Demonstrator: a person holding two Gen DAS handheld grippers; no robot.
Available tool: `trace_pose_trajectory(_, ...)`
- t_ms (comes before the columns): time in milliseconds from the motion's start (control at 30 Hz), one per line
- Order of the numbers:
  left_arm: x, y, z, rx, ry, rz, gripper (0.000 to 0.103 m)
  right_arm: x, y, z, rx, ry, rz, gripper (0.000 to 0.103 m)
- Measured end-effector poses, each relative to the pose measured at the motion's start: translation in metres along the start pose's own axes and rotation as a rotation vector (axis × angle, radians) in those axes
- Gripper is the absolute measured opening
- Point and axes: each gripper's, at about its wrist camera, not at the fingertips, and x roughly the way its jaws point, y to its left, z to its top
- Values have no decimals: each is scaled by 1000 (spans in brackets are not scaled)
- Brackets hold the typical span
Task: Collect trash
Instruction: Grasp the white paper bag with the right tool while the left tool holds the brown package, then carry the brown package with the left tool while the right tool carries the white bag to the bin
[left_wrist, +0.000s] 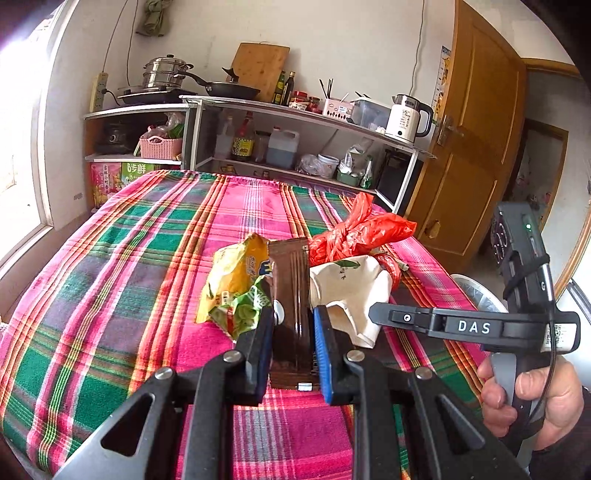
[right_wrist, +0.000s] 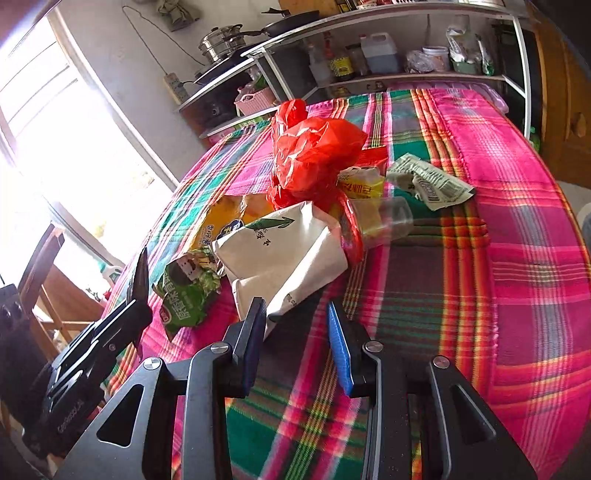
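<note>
My left gripper (left_wrist: 293, 332) is shut on a flat brown packet (left_wrist: 290, 280), held upright between the pads above the plaid cloth. Just beyond it lie a yellow-and-green snack bag (left_wrist: 236, 284), a white paper bag (left_wrist: 351, 291) and a red plastic bag (left_wrist: 358, 229). My right gripper (right_wrist: 297, 332) stands open low over the cloth. A corner of the white paper bag (right_wrist: 284, 254) lies just off its left fingertip, and nothing is pressed between the pads. In the right wrist view the left gripper (right_wrist: 138, 314) shows at the left with the dark packet (right_wrist: 142, 273) sticking up.
More litter lies behind the white bag: a clear plastic cup (right_wrist: 384, 221), a yellow packet (right_wrist: 360, 182) and a crumpled sachet (right_wrist: 432, 184). The plaid-covered table (right_wrist: 517, 221) ends near a metal shelf rack (left_wrist: 295, 110) holding bottles, pans and a kettle. A wooden door (left_wrist: 469, 147) stands on the right.
</note>
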Motion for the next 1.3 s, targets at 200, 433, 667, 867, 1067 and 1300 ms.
trace_pose_trajectory(200,0,10,-1,-10,-2,3,22,9,4,8,31,0,-15,32)
trace_pose_trajectory(433,-2,8,-2,-9,3,4,22,5,13,7,-3,-16,-10,9)
trace_pose_trajectory(667,-3,-1,1,5,7,4,22,-11,11,1,-37,-41,-1,7)
trace_pose_trajectory(867,-2,-16,4,22,14,-13,22,-39,1,-6,-35,-91,3,7)
trace_pose_trajectory(1067,7,-38,6,45,27,-48,22,-67,-21,-12,4,-138,-11,7)
trace_pose_trajectory(1300,21,-70,9,84,48,-91,22,-90,-48,-19,49,-180,-46,7)
